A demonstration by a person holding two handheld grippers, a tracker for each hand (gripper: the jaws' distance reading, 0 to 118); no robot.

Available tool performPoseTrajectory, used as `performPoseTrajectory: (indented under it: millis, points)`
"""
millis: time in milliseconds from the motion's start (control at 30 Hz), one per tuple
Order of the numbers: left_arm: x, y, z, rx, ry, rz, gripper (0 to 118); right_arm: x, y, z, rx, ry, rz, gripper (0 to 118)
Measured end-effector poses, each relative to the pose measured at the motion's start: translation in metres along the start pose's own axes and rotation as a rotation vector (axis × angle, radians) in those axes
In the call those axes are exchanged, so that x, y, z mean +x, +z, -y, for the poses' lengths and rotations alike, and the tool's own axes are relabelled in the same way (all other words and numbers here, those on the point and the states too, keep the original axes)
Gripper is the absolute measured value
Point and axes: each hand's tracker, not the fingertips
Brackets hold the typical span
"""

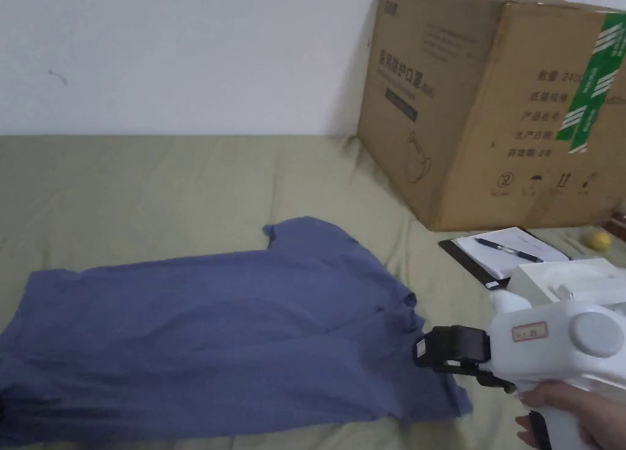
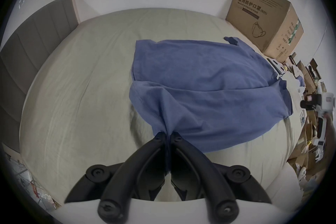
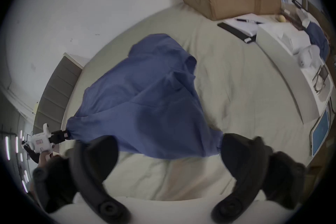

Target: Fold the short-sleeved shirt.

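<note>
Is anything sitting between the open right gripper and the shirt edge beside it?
Nothing visible. The right gripper, jaws apart, sits at the near edge of the blue shirt with bare bedsheet around. The clipboard and cardboard box lie farther back. The left gripper already pinches the shirt.

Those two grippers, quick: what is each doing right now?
Left gripper: closed on the blue cotton short-sleeved shirt.
Right gripper: open, holding nothing.

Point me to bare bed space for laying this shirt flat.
Bare sheet runs between the shirt and the wall, out toward the headboard. Crowded on the right: cardboard box, clipboard and white case border the collar end.
</note>
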Motion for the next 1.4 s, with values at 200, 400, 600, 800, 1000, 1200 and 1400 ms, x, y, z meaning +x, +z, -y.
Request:
performPoseTrajectory:
  millis: [200,400,600,800,1000,1200,1400]
  points:
    - [-0.011,-0.012,0.004,-0.034,0.046,0.015,2,0.026,-0.049,-0.005,-0.127,-0.104,0.115,108]
    - [-0.015,-0.027,0.011,-0.085,0.049,0.004,2,0.016,-0.061,-0.002,-0.157,-0.007,0.221,48]
    - [-0.017,-0.031,0.012,-0.094,0.072,0.0,2,-0.001,-0.037,-0.002,-0.15,0.059,0.125,8]
    - [-0.023,-0.002,0.012,-0.097,0.072,0.028,2,0.014,0.007,-0.003,-0.133,0.051,0.085,8]
    - [-0.026,0.058,0.044,-0.114,0.026,0.062,2,0.018,0.062,0.041,-0.194,0.113,0.056,8]
    - [-0.027,0.068,0.1,-0.152,0.038,0.095,3,0.032,0.068,0.093,-0.228,0.037,0.042,8]
    - [-0.041,0.052,0.124,-0.118,0.109,0.031,112,0.042,0.043,0.107,-0.154,-0.033,0.132,102]
